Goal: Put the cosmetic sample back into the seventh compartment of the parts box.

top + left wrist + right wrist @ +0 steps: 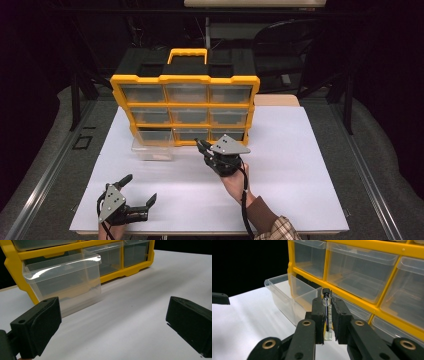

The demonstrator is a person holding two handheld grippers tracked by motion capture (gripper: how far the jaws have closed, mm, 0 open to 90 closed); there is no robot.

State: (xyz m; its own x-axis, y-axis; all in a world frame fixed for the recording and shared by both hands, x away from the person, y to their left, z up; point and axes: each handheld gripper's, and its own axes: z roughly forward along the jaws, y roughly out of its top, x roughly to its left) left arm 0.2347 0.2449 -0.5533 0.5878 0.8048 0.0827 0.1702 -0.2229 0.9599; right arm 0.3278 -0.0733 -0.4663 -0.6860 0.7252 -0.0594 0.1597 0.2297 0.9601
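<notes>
Left gripper (139,194): black body; grey three-cornered plate on top, dotted with small dark screws.
Left gripper pads (47,322): black, blocky, matte; a small round hole is seen at each top corner.
Right gripper (201,145): black body; grey three-cornered plate with dark screws.
Right gripper linkage (306,323): black bars, pinned with brass-coloured ringed rivets.
Cable (245,200): black, thin, trailed from the right gripper along the forearm.
Sleeve (275,227): brown cuff; plaid fabric in tan and cream is worn behind it.

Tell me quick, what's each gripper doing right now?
Left gripper: open, holding nothing.
Right gripper: closed on a small glass vial.
</notes>
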